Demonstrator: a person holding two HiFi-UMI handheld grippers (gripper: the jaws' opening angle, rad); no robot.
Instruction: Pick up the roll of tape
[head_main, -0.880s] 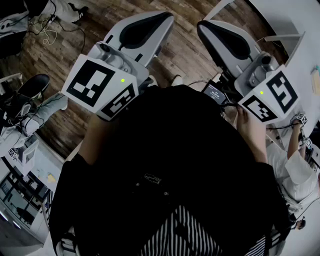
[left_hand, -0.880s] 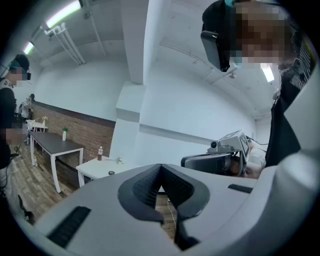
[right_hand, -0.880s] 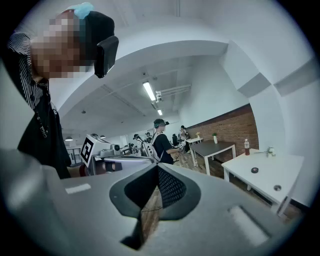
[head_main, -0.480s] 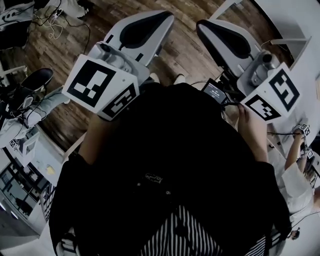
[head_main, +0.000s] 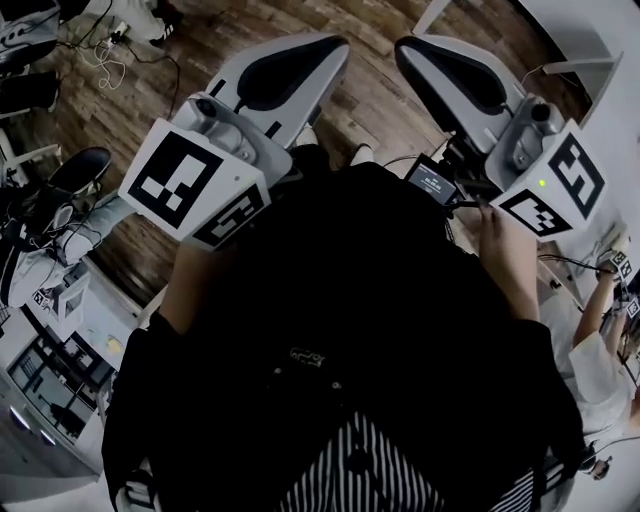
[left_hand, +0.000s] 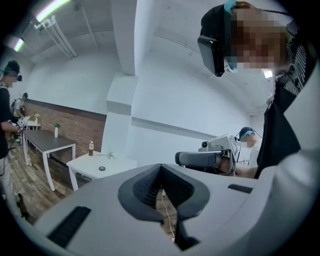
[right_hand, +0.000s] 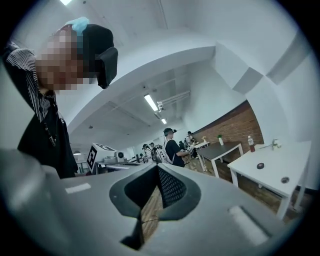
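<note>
Left fingers: the left gripper (left_hand: 161, 167) was closed, tips together and nothing held, with only floor and a cable (left_hand: 167, 220) showing through the gap lower down.
Right fingers: the right gripper (right_hand: 158, 168) was closed too and empty, with wood floor showing through the slit.
Where they were: in head view both pointed toward 12 o'clock, held up over the wood floor (head_main: 200, 150) in front of the person's black top (head_main: 340, 300).
Tape: honestly couldn't pin it down. A small dark round thing (left_hand: 102, 168) sat on a white desk (left_hand: 85, 162) at 9 o'clock from the left fingers, well apart and too tiny to call.
Also there: a bottle (left_hand: 91, 148) stood on that desk.
</note>
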